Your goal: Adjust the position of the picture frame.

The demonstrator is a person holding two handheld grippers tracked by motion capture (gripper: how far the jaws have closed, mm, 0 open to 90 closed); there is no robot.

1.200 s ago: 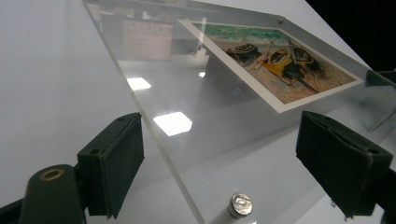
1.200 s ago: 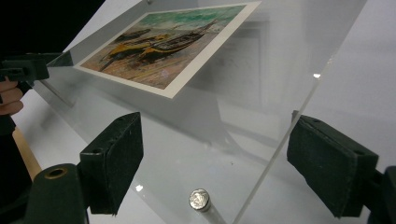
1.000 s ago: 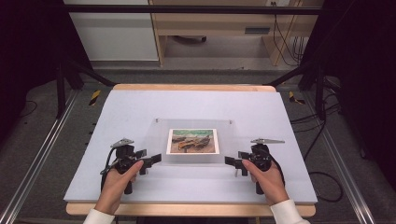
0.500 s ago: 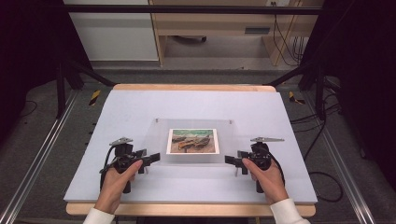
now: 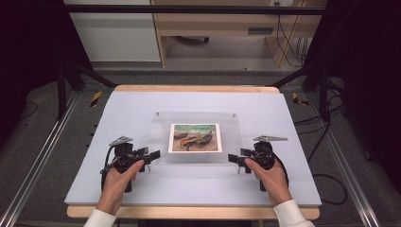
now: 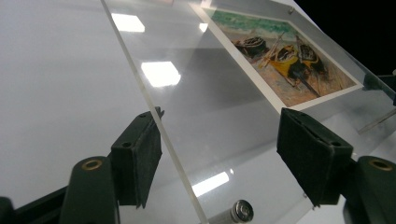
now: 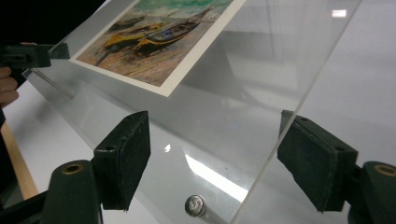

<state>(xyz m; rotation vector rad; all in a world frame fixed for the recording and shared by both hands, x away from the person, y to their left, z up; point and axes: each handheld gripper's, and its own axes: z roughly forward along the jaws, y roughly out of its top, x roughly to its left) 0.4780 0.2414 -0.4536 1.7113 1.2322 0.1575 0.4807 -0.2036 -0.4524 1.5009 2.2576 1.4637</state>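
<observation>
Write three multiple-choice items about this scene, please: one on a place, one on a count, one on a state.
1. Where is the boat picture?
A. Inside the clear acrylic frame
B. On the floor
C. In a hand

2. How many tools are at the frame?
A. One
B. Two
C. Three

3. How do the left tool's jaws stand?
A. Shut on the frame
B. Open around the frame's edge
C. Far from the frame

Key: 1 A, the print sits within the clear panel. 2 B, the left tool and right tool sit at its two near corners. 3 B, a gap shows at each side of the edge.
</observation>
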